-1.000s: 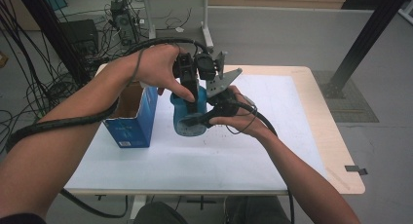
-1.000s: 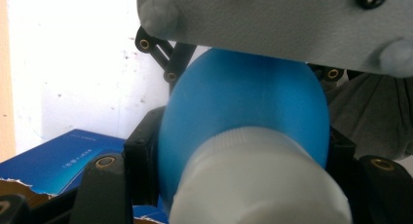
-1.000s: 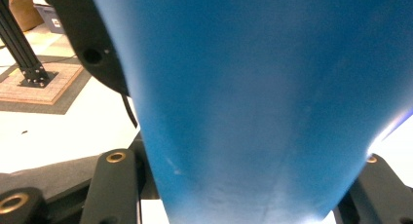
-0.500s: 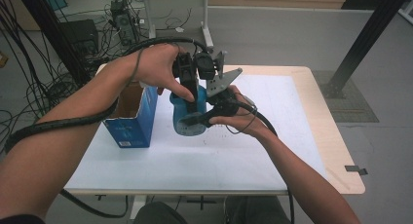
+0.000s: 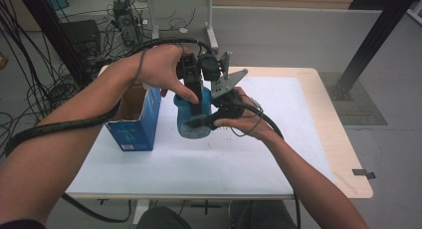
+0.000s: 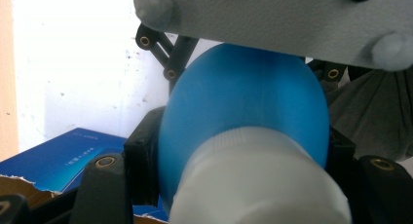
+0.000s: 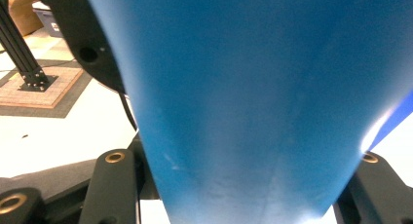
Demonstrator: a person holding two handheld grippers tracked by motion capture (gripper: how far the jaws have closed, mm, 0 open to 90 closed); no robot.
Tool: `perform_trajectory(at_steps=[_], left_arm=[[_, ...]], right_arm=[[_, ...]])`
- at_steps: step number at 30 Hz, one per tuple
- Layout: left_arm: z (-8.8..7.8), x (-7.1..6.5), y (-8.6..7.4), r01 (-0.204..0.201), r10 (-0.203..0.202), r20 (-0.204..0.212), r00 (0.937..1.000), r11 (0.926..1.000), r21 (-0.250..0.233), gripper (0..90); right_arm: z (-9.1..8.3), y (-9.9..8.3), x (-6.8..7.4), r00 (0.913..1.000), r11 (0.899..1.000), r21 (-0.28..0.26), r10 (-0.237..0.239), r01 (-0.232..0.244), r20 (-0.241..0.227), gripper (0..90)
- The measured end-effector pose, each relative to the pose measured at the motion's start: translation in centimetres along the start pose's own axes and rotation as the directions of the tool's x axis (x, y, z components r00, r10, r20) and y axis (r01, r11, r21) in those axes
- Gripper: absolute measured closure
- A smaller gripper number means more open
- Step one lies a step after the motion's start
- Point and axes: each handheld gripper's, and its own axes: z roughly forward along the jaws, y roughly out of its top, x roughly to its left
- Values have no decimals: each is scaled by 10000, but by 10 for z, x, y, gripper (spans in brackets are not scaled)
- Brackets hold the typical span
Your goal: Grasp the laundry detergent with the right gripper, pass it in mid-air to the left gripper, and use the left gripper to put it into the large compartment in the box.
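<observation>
Overhead, high view – surface: a pale wooden table [image 5: 343, 154] covered by a white sheet [image 5: 199, 164], standing on a grey floor.
High view – room: black cables and equipment lie behind the table at upper left; a black slanted post rises at upper right.
High view – around: a blue cardboard box [image 5: 134, 124] stands on the sheet just left of the hands, its top flaps open; its inside cannot be made out.
High view – task thing: a blue bottle [image 5: 191, 119] is held above the sheet, near the table's middle, just right of the box.
High view – grippers: the left gripper [image 5: 195, 92] comes down onto the bottle from above; the right gripper [image 5: 209, 120] meets it from the right, low on its body.
Left gripper view – claw: both black jaws are clamped on the bottle [image 6: 243, 121] near its white cap [image 6: 258, 185]; a grey plate crosses the top.
Left gripper view – around: the box [image 6: 53, 158] sits at lower left on the white sheet.
Right gripper view – claw: the jaws are clamped on either side of the blue bottle body [image 7: 253, 102].
Right gripper view – room: a black post base on a brown mat shows at left.
</observation>
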Motion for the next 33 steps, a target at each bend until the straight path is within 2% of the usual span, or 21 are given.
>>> perform_trajectory(at_steps=[33], left_arm=[[-2, 2, -2, 73, -73, 20, 10000, 10000, -14, 370]], right_arm=[[1, 1, -1, 10000, 10000, -42, 63, -63, 40, 411]])
